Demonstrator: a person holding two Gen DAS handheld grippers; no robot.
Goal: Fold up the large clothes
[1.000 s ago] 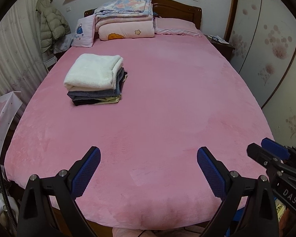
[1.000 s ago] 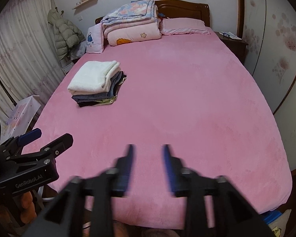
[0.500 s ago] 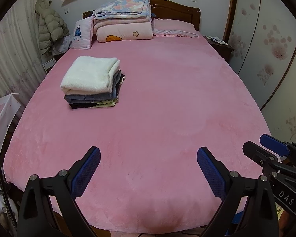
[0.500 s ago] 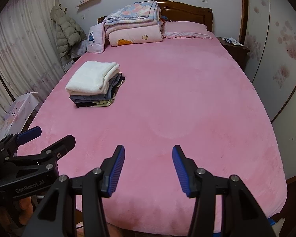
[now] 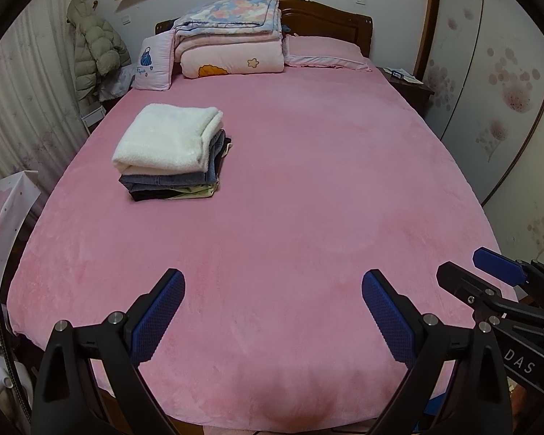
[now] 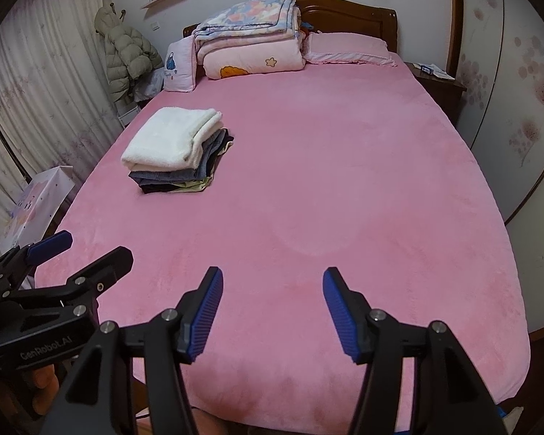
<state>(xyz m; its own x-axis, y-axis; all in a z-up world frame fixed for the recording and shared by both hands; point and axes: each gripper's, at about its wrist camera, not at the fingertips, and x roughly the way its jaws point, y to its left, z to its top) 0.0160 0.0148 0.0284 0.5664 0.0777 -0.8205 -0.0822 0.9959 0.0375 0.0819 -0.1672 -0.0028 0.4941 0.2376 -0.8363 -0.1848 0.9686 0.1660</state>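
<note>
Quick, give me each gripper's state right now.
Left gripper: open, holding nothing, above the pink bed.
Right gripper: open, holding nothing, above the same bed.

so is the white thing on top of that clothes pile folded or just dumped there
Folded. The white fleece item lies flat and squared on the stack of clothes, with a rounded fold edge and layered thickness along its right side.
</note>
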